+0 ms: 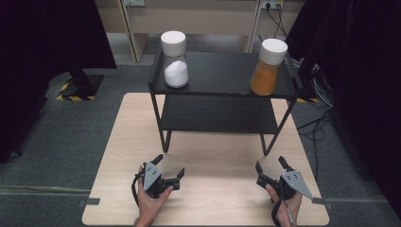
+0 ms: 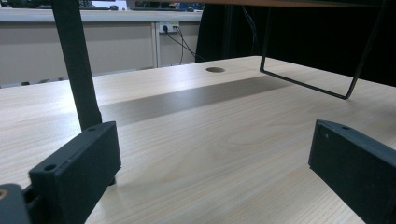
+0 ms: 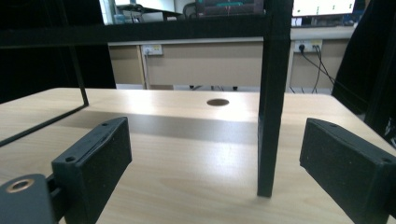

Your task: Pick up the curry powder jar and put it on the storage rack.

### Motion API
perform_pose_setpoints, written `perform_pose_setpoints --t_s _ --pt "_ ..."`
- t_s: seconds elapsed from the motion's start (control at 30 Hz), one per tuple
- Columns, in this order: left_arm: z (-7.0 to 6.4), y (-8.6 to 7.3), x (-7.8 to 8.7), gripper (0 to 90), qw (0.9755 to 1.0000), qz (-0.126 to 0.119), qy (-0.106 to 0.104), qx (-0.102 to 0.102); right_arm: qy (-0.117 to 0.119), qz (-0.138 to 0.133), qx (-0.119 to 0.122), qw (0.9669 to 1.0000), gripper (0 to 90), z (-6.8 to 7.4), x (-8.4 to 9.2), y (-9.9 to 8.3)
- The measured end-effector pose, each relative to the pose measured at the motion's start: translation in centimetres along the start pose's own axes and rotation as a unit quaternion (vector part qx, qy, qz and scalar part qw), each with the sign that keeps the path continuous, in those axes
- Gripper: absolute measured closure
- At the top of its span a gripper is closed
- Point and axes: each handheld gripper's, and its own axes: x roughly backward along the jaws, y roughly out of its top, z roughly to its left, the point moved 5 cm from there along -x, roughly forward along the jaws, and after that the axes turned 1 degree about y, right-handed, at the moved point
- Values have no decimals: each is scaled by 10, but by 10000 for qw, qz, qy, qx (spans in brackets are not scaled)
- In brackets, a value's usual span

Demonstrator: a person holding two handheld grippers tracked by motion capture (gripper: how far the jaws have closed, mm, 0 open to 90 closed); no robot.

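A black two-tier shelf (image 1: pixel 222 75) stands on the wooden table (image 1: pixel 208 194). On its top tier sit two white-capped jars: one with white powder (image 1: pixel 175 59) at the left, one with orange powder (image 1: pixel 267 67) at the right. My left gripper (image 1: pixel 169 165) rests low near the table's front left, open, nothing between its jaws. My right gripper (image 1: pixel 270 163) is at the front right, open too. In the left gripper view a shelf leg (image 2: pixel 77 65) rises just beyond the left jaw. In the right gripper view a shelf leg (image 3: pixel 273 98) stands between the jaws, a little ahead.
A round cable hole (image 3: pixel 218 102) lies in the table top beyond the shelf. Grey carpet (image 1: pixel 56 137) surrounds the table. Black curtains hang at both sides, and cables (image 1: pixel 317 118) trail on the floor at the right. The lower shelf tier (image 1: pixel 217 116) holds nothing.
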Motion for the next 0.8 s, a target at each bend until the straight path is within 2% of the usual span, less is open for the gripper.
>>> perform_pose_setpoints --t_s 0.2,0.4,0.8 --pt "1 0 0 13 10000 3 -9 17 -71 186 -166 9997 92 -3 -1 -6" --pt "1 0 0 13 10000 1 -15 17 -99 277 -128 9995 93 -2 -2 -8" --pt "0 0 0 13 10000 0 -5 19 -85 260 -37 9996 93 -1 -2 -9"
